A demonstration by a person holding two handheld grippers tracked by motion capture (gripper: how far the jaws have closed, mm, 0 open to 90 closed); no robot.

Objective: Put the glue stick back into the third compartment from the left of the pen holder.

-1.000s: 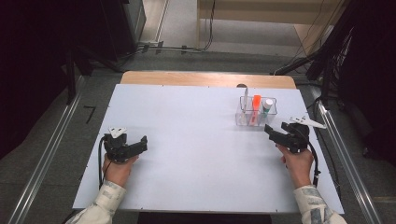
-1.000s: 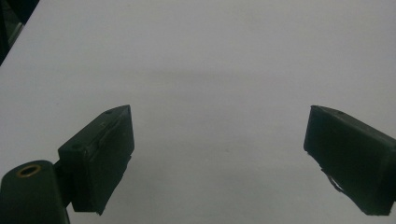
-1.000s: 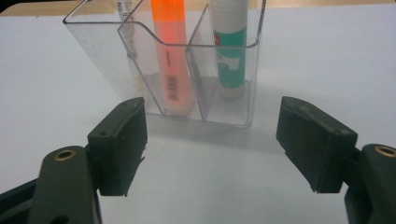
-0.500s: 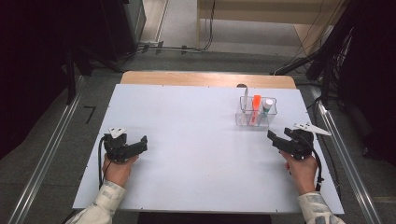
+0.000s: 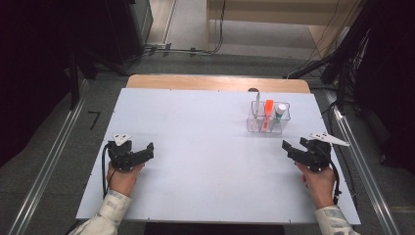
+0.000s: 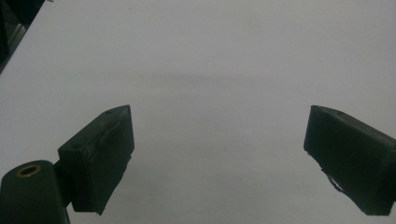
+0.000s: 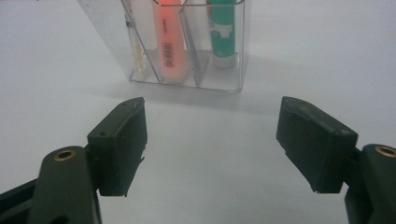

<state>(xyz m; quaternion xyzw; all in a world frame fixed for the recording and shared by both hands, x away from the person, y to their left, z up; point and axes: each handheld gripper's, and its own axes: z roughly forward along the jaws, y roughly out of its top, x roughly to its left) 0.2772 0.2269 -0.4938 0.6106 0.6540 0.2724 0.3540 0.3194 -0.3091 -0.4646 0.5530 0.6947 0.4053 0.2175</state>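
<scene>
Right gripper (image 7: pixel 212 144) (jaws apart) faces clear organizer (image 7: pixel 187 70)

Both forearms came in from the near edge of the table (image 5: pixel 195 161), sleeves patterned, each hand wrapped round a black claw. The left hand (image 5: pixel 122 178) held the left claw (image 5: pixel 147 151) low, pointing right and a little away, jaws spread wide (its own view showed them far apart with nothing between). The right hand (image 5: pixel 318 183) held the right claw (image 5: pixel 288 147) pointing left and away, jaws likewise parted and empty.
</scene>
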